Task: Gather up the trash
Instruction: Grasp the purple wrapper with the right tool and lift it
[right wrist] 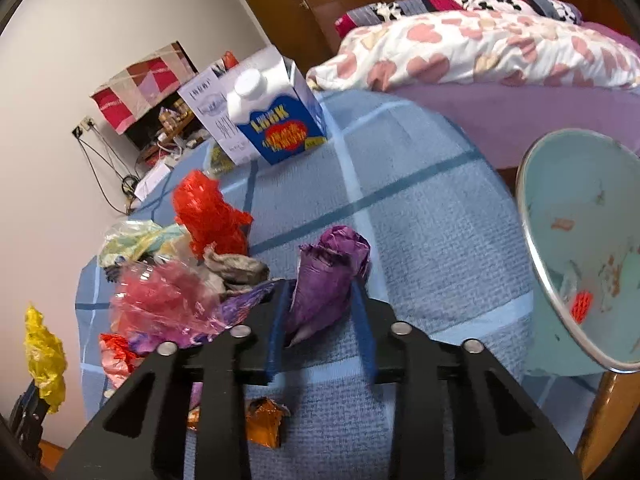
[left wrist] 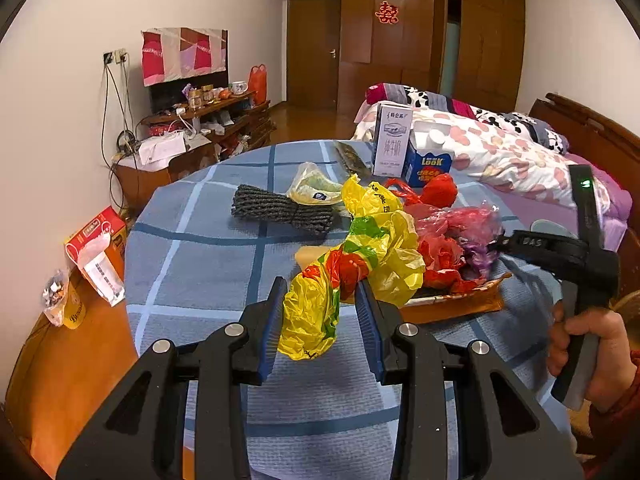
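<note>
Beside the blue milk carton point(right wrist: 280, 120), on the checked blue tablecloth point(right wrist: 420, 240), sits the trash pile; both grippers are already loaded from it.

Risks:
- Yellow plastic bag point(left wrist: 320, 308) is long and floppy. Its upper end looks draped over the red bag heap point(left wrist: 440, 256), toward the carton. Lifting could drag the heap along and spill it off the flat orange card point(left wrist: 460, 306) under it.
- That bag is slick film, so it could slide out of the pads if the left hand swings fast.
- Purple wrapper point(right wrist: 328, 280) is pinched near its lower end, with most of it standing above the jaws. It could tip out on the way to the pale bin point(right wrist: 580, 240) (the bin is off the table edge, well away from the carton).
- Orange foil scrap point(right wrist: 264, 420) lies loose on the side of the right gripper away from the carton. It's easy to miss or sweep off the cloth.
- Pink clear bag point(right wrist: 168, 300) is just beside the purple wrapper and might catch on it.

Grippers:
- Left gripper point(left wrist: 320, 312): jaws narrowed, clamped on the yellow plastic bag, whose tail hangs below the pads.
- Right gripper point(right wrist: 320, 320): jaws pressed in on the purple wrapper, both blue pads against it. I can't tell how firm the hold is, because the view is a little blurred.
</note>
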### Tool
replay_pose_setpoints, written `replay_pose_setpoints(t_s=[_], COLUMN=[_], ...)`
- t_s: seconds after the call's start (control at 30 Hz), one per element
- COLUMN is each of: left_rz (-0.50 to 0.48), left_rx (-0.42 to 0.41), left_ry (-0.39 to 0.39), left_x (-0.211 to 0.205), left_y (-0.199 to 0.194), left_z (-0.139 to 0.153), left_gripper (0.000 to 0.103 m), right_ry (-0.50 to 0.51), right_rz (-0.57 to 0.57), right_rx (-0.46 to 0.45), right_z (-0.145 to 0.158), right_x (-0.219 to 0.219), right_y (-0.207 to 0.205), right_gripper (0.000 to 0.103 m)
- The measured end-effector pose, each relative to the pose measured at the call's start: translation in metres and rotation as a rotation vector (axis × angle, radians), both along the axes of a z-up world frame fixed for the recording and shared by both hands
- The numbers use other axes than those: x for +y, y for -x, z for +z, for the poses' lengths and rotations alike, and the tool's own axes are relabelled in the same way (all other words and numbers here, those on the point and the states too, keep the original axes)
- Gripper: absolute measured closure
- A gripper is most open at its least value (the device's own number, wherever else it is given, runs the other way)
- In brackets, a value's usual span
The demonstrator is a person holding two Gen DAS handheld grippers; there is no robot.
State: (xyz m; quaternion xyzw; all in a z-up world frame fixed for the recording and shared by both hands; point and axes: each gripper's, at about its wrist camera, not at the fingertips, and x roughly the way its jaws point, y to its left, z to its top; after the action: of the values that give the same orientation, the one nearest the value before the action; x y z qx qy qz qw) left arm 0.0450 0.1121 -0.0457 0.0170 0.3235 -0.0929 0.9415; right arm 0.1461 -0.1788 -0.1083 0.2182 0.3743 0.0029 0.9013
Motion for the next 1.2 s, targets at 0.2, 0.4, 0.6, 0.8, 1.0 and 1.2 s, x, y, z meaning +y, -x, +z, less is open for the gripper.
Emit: replay_pose_setpoints(t_s=[0.2, 0.4, 0.6, 0.8, 1.0, 1.2], left_rz=[0.006, 0.006, 0.0, 0.0, 0.006, 0.003], left_rx=[-0.014, -0.033, -0.042, -0.04, -0.035, -0.036], left_ry=[0.005, 0.006, 0.004, 0.005, 0.005, 0.005], left_x=[-0.004, -0.01, -0.014, -0.015, -0.016, -0.017], left_y=[0.0, 0.001, 0.004, 0.005, 0.005, 0.004], left_z=[0.006, 0.014, 0.017, 0.017, 0.018, 0.018], left_gripper=[0.068, 0.068, 0.068, 0.068, 0.068, 0.068], right_ry=[0.069, 0.054, 0.055, 0.027, 0.093, 0.184], right_rz=[-0.045, -0.074, -0.08, -0.025, 0.031, 0.02], right_rx=[-0.136, -0.203, -0.145, -0.021, 0.033, -0.076], right_z=[0.039, 0.062, 0.05, 0.014, -0.004, 0.029], right_x=[-0.008, -0.026, -0.032, -0.014, 0.002, 0.0], right_y=[0.018, 0.028, 0.032, 0.015, 0.008, 0.031], right_gripper=[0.098, 0.102, 0.063, 0.059, 0.079, 0.081])
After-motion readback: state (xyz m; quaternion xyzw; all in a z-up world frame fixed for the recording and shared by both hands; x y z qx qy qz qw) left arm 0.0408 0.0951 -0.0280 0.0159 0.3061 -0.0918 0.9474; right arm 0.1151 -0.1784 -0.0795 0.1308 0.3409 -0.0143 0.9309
